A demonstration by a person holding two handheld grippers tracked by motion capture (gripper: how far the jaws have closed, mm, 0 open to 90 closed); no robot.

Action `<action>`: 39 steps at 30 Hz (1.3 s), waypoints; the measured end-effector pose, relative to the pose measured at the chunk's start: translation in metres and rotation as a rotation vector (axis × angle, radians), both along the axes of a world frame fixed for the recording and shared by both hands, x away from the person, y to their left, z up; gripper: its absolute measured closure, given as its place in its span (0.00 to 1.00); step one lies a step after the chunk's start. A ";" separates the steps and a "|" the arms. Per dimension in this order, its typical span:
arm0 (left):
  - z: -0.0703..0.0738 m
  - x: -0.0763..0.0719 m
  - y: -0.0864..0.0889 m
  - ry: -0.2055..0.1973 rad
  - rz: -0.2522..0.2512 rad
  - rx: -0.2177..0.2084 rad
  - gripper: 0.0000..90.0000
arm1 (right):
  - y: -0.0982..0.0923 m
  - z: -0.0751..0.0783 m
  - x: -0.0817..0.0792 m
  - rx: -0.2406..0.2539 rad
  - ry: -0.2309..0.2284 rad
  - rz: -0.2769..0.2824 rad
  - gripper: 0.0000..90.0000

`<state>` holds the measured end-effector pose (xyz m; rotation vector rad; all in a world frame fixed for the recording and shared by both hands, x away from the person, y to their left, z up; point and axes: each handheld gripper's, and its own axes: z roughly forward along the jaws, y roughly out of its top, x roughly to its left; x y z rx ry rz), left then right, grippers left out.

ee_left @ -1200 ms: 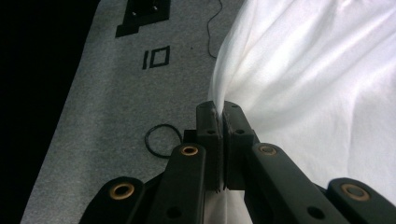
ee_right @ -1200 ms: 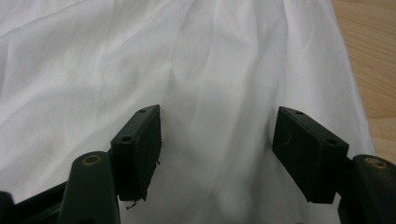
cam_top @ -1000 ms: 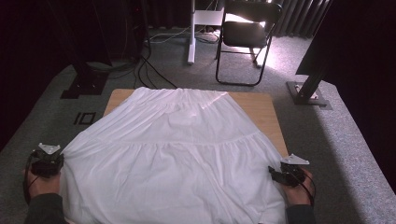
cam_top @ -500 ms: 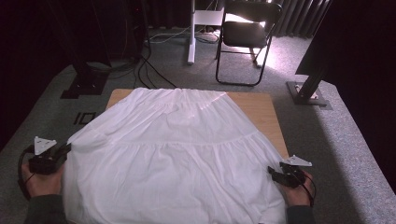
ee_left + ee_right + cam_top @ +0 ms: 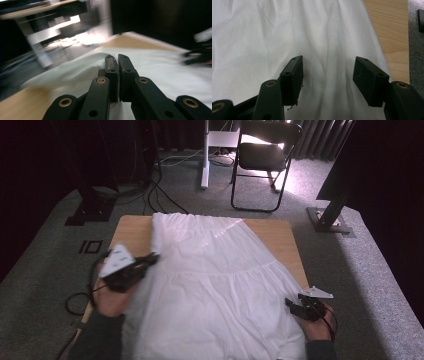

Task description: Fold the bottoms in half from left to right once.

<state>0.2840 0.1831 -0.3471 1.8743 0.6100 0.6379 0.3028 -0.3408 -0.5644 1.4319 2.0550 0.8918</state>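
Room beyond the left gripper's (image 5: 117, 60) jaws smeared by motion blur, other gripper (image 5: 200, 53) a dark smudge off to their right, white cloth's (image 5: 220, 285) near hem cut off by the picture's edge

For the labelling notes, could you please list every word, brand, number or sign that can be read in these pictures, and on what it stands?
None: no readable text on the white garment, the wooden table, the folding chair or either hand-held gripper.

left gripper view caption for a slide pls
Left claw shut on an edge of the white garment, lifted above the wooden table.
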 end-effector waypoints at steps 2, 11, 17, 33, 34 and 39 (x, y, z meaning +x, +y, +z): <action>-0.010 0.009 -0.042 0.029 -0.095 0.035 0.98 | 0.000 0.000 0.000 0.000 0.000 -0.001 0.45; -0.116 0.052 -0.153 0.312 -0.241 0.149 0.84 | 0.009 0.004 -0.001 -0.061 0.004 -0.007 0.45; -0.108 0.052 -0.110 0.262 -0.089 0.132 0.65 | 0.039 0.027 -0.005 -0.097 -0.039 0.063 0.47; -0.177 0.016 0.063 0.404 0.406 0.126 0.47 | 0.163 0.073 0.028 -0.054 -0.099 0.342 0.49; -0.181 0.013 0.066 0.417 0.411 0.127 0.46 | 0.168 0.072 0.030 -0.054 -0.097 0.347 0.48; -0.195 0.007 0.062 0.443 0.392 0.147 0.43 | 0.179 0.062 0.043 -0.038 -0.060 0.315 0.44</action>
